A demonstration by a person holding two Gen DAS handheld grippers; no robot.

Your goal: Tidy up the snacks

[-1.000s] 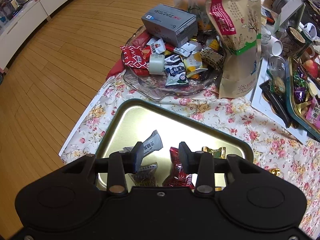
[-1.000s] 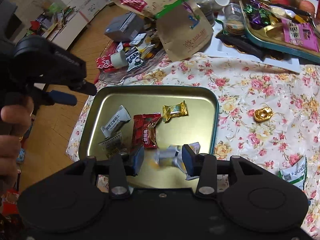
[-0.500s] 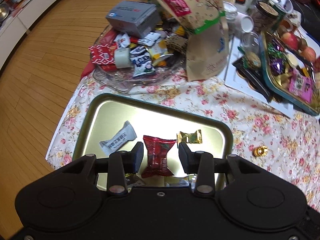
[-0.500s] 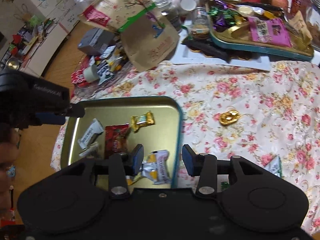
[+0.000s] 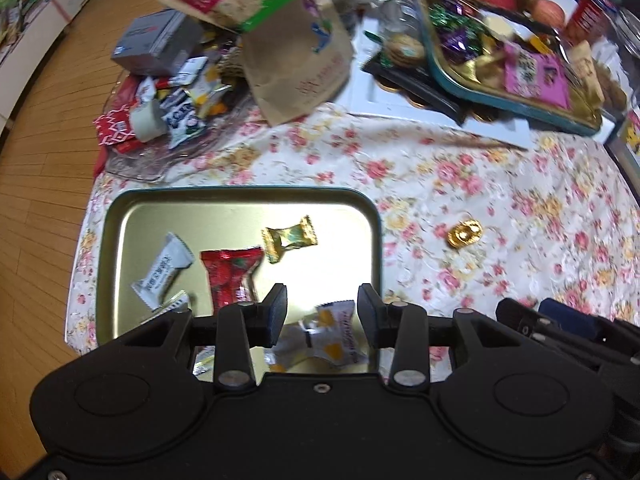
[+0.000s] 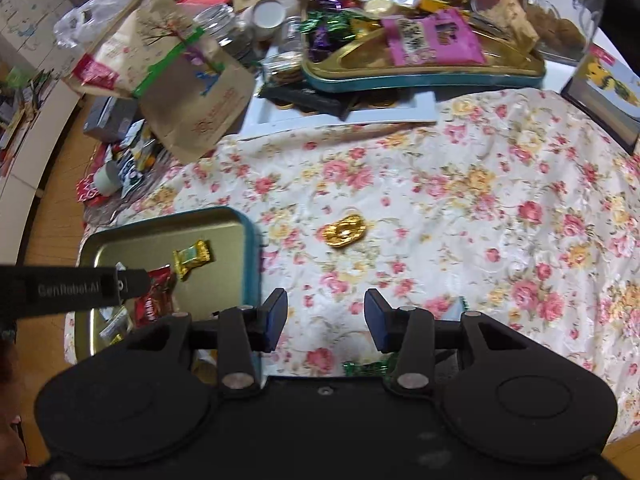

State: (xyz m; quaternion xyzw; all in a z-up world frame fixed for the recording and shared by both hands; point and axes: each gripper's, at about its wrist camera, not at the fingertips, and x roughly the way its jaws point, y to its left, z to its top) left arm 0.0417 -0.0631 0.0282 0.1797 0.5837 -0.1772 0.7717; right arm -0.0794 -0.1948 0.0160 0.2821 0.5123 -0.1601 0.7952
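Five-ish snacks are already sitting in the gold tray, so it's partway. Gold ingot candy is lying loose on the cloth at 12 o'clock from the right gripper. Right and left gripper are both hanging spread, empty.

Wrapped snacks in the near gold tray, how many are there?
5: white bar left, red pack middle, gold candy behind, yellow-white packet front, silver one front-left, partly hidden.

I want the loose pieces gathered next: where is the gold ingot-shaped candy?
The gold ingot-shaped candy lies alone on the floral tablecloth, right of the gold tray, ahead of the open right gripper.
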